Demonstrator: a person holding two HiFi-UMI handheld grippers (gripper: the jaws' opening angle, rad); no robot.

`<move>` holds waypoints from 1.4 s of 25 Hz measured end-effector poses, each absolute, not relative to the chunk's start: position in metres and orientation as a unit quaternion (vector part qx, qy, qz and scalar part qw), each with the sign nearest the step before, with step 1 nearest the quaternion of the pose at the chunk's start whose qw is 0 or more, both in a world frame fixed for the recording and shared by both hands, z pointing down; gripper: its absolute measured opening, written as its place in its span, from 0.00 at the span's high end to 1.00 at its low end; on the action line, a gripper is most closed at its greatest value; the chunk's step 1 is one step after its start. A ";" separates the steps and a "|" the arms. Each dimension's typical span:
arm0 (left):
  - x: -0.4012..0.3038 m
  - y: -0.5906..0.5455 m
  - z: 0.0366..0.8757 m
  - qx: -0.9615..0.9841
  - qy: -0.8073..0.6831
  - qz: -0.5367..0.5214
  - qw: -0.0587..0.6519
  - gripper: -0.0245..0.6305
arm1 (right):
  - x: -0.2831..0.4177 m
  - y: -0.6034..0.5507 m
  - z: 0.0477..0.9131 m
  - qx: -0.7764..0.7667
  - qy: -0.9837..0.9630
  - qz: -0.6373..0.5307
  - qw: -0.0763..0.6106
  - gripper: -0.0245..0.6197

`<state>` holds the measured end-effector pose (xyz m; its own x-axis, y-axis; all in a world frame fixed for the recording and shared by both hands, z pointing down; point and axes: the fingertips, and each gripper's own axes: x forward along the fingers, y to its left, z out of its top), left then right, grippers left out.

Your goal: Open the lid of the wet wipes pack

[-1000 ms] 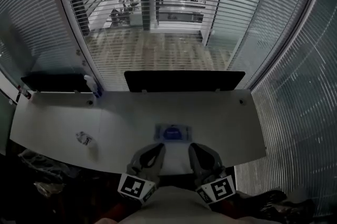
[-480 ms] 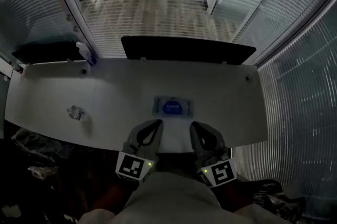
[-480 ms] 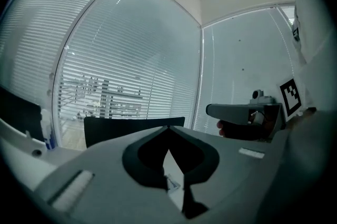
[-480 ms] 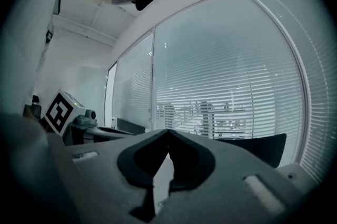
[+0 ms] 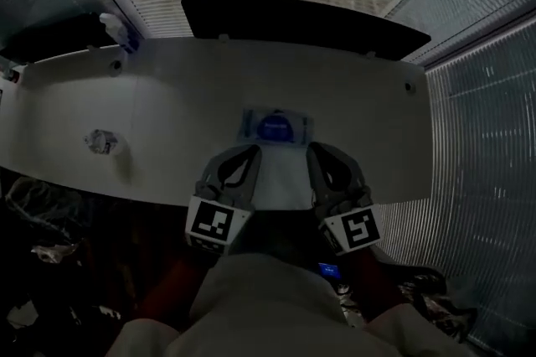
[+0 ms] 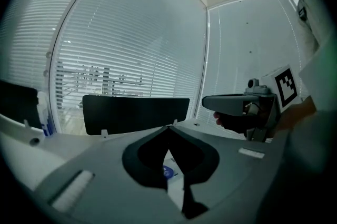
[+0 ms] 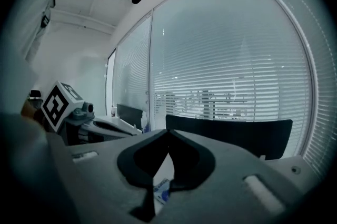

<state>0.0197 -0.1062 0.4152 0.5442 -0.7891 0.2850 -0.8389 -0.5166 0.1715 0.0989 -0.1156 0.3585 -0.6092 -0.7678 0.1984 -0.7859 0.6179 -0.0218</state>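
The wet wipes pack (image 5: 275,127) lies flat on the white table (image 5: 176,108), with its blue oval lid upward and closed. My left gripper (image 5: 251,149) and right gripper (image 5: 315,148) sit side by side just short of the pack's near edge, both shut and empty. In the left gripper view the jaws of the left gripper (image 6: 169,127) meet, and a sliver of the pack (image 6: 168,170) shows through the gap below. In the right gripper view the right gripper (image 7: 168,131) is likewise closed, and the pack (image 7: 161,190) shows under it.
A black panel (image 5: 301,24) stands along the table's far edge before slatted blinds. A crumpled wrapper (image 5: 102,142) lies at the left, a spray bottle (image 5: 115,27) at the far left corner. The table's near edge (image 5: 167,196) runs under the grippers.
Both grippers have come down and closer to the pack. The head view has tipped downward, so table and pack sit higher in the picture. The jaws stayed closed.
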 end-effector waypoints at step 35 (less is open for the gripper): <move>0.018 -0.163 0.660 0.825 -0.441 0.224 0.273 0.96 | 0.052 -0.150 0.652 0.209 -0.882 -0.014 0.421 0.85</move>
